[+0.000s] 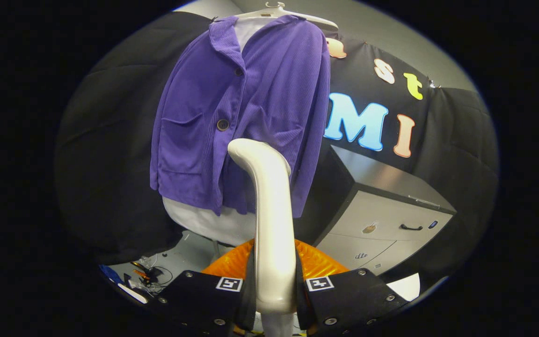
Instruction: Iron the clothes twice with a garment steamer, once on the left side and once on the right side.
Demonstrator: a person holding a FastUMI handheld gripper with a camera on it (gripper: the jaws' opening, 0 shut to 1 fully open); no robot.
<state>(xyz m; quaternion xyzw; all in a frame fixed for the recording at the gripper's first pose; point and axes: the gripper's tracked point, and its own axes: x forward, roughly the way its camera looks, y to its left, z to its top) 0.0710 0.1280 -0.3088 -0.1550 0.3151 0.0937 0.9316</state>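
**Steamer clamped in tool, head up against purple jacket**

My tool (274,285) is pinching the garment steamer (272,220): both black fingers (204,292) press on the lower part of its cream handle, one on each side, each finger carrying a square marker tag on top. The steamer stands upright between the fingers and rises ahead of them. Its curved head bends over at the top, facing away from me toward the clothes.

The task's garment is a purple jacket (241,117), ribbed fabric, dark buttons down the front, patch pocket on the side left of the buttons. It hangs on a white hanger (293,16) over a white form (213,224) that shows below the hem and at the collar. The jacket sits straight beyond the fingers. The steamer head overlaps the jacket's lower front, just right of the button line, near the lower button. Cannot tell if the head actually touches the fabric or sits just short of it.

An orange rounded thing (316,262) sits low behind the steamer handle, just past the fingers. What it is I cannot tell. A grey drawer cabinet (391,220) with a dark handle stands to the right of the jacket, against the black cloth wall. Cables and small clutter (145,276) lie on the floor down left of the fingers.
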